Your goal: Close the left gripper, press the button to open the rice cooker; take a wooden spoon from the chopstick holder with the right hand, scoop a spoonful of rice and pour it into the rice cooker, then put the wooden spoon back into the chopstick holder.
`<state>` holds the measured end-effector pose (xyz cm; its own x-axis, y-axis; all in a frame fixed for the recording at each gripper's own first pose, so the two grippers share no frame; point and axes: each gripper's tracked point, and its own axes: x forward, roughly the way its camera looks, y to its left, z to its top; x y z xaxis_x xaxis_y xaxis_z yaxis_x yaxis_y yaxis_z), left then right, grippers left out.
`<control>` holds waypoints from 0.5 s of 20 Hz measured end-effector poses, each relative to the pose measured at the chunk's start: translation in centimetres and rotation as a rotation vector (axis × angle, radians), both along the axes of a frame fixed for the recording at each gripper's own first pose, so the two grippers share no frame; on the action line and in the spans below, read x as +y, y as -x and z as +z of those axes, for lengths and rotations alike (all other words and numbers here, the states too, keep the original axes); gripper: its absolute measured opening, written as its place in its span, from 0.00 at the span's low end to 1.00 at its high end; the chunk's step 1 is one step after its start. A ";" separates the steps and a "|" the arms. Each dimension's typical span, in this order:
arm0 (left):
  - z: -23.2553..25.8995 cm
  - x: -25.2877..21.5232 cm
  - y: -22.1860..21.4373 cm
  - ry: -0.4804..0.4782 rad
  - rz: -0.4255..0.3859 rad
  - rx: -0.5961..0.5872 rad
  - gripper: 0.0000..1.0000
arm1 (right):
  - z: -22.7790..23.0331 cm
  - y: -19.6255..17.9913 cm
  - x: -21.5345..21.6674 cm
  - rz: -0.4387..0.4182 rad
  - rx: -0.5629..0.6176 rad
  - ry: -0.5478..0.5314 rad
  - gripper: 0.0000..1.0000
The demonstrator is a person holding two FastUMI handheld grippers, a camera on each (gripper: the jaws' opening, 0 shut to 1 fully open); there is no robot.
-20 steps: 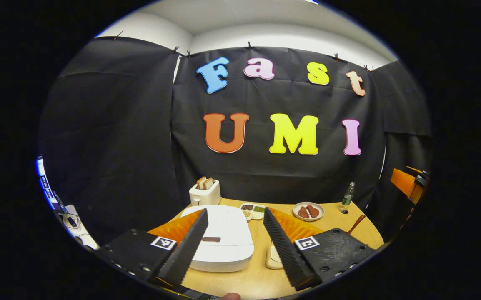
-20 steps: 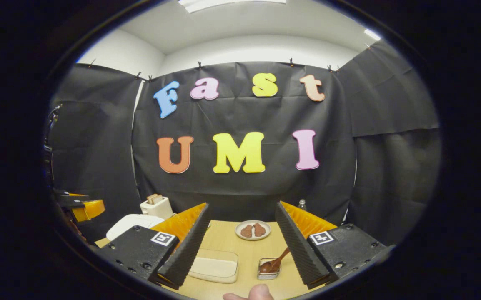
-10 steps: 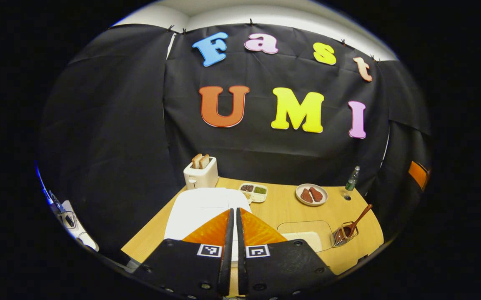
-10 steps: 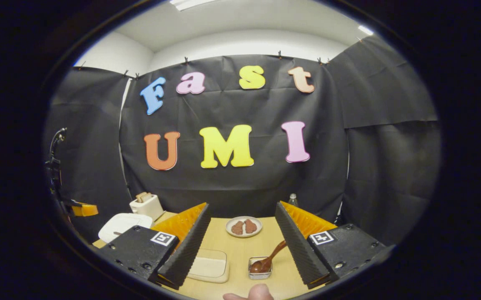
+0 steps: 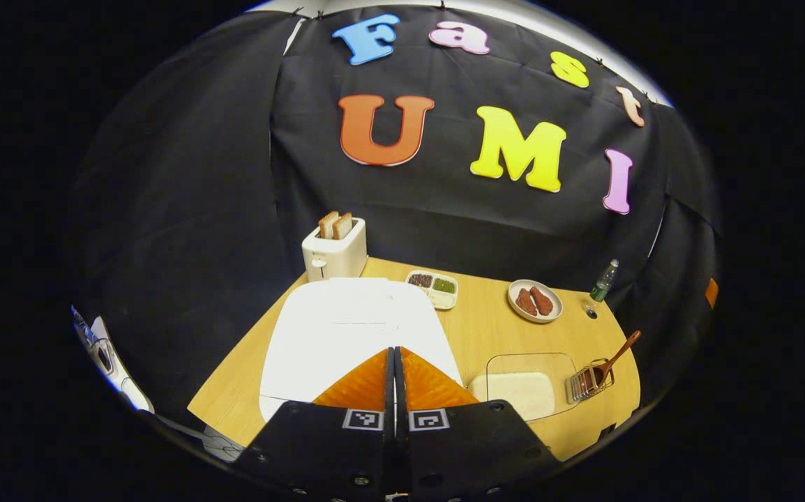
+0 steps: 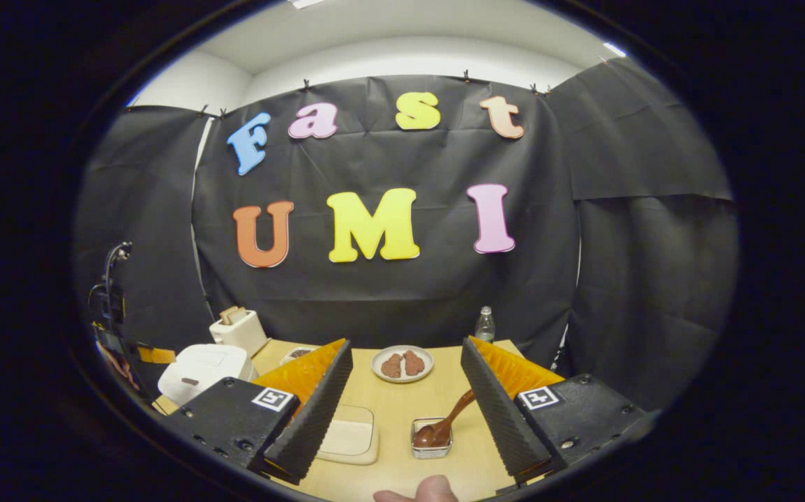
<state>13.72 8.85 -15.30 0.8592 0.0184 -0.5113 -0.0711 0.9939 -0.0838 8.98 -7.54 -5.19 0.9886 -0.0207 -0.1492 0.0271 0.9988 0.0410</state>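
The white rice cooker (image 5: 350,335) sits lid-down on the left of the wooden table, and my left gripper (image 5: 394,355) hovers shut over its near edge with nothing between the fingers. The cooker's front button is hidden under the fingers here. In the right gripper view the cooker (image 6: 200,369) stands at far left. A wooden spoon (image 5: 615,355) leans in the wire chopstick holder (image 5: 584,383) at right. A clear container of rice (image 5: 517,390) lies beside it. My right gripper (image 6: 406,411) is open above the table, with the spoon (image 6: 448,425) and holder (image 6: 432,439) between its fingers farther off.
A white toaster (image 5: 335,251) with bread stands behind the cooker. A divided dish (image 5: 432,287), a plate of brown pieces (image 5: 534,301) and a small bottle (image 5: 603,282) line the back of the table. A fingertip (image 6: 420,491) shows at the bottom of the right gripper view.
My left gripper went from open to shut and moved forward and up over the cooker. The right gripper drifted slightly, staying open.
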 end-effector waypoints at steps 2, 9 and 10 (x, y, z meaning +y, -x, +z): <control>-1.5 0.8 -0.6 0.028 0.019 0.048 0.00 | -0.3 0.0 0.2 -0.004 0.013 0.009 0.99; -5.3 1.8 -0.7 0.082 0.050 0.158 0.00 | -1.7 -0.5 0.3 -0.027 0.060 0.014 1.00; -5.6 1.6 -0.3 0.087 0.049 0.172 0.00 | -1.9 -0.5 0.5 -0.024 0.065 0.014 1.00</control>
<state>14.03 10.49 -20.95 0.7579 0.0078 -0.6523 -0.1402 0.9785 -0.1512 9.51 -7.02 -7.04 0.9760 -0.0469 -0.2126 0.0532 0.9983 0.0239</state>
